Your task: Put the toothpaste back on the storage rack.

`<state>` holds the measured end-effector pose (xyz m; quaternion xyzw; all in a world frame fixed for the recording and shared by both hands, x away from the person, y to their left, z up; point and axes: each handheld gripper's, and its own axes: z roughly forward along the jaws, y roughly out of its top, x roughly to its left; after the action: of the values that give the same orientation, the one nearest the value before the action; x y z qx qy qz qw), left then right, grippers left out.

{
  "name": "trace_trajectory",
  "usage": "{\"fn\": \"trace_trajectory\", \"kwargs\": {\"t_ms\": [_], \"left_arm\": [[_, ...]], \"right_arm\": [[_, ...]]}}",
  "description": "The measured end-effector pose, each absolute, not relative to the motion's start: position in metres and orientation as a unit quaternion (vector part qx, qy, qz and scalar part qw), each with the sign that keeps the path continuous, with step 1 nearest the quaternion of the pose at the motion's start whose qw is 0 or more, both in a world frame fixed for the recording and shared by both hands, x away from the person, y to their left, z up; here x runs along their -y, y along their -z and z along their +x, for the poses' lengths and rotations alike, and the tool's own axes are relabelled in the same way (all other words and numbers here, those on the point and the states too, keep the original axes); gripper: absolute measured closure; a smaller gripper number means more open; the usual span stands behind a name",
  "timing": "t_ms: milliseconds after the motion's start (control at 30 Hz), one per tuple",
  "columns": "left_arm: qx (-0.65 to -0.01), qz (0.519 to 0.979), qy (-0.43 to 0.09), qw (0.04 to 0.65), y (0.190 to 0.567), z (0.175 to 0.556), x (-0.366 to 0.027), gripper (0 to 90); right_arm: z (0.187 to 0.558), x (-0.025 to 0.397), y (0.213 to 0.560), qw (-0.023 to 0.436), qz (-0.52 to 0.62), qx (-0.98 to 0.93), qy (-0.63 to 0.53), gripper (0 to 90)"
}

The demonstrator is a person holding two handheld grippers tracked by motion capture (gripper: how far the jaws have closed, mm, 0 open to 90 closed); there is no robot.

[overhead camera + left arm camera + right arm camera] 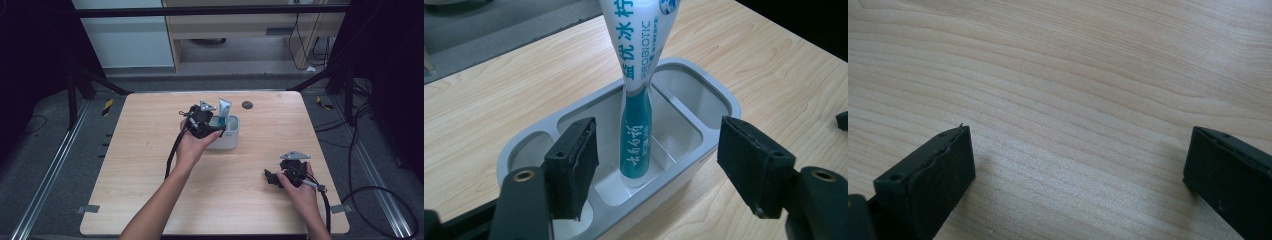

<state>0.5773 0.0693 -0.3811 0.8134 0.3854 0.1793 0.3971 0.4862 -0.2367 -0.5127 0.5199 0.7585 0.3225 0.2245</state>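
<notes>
High view, nearest item: my right gripper (272, 178), held low over the near right part of the wooden table (150, 200), well apart from the other items. In the right gripper view its jaws stand spread wide with nothing but bare wood grain between them.

Next item, mid-table: my left gripper (212, 131), at the near side of the grey holder (231, 141). In the left gripper view my jaws are spread, one over the holder's near left compartment, the other outside its right wall; neither pad touches anything.

Item in the holder: toothpaste tube (636, 100), white above and teal below, standing cap-down in the middle compartment, leaning slightly, between my open jaws but apart from both.

Farthest item: a dark round disc (247, 105) on the table behind the holder.
</notes>
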Motion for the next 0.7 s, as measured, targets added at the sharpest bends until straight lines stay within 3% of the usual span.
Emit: {"fn": "trace_trajectory", "kwargs": {"t_ms": [700], "left_arm": [[-0.354, 0.831, -0.172, 0.394, 0.379, 0.559, -0.07, 13.0]], "right_arm": [[0.486, 0.237, 0.513, 0.224, 0.52, -0.758, -0.322, 0.3]]}}
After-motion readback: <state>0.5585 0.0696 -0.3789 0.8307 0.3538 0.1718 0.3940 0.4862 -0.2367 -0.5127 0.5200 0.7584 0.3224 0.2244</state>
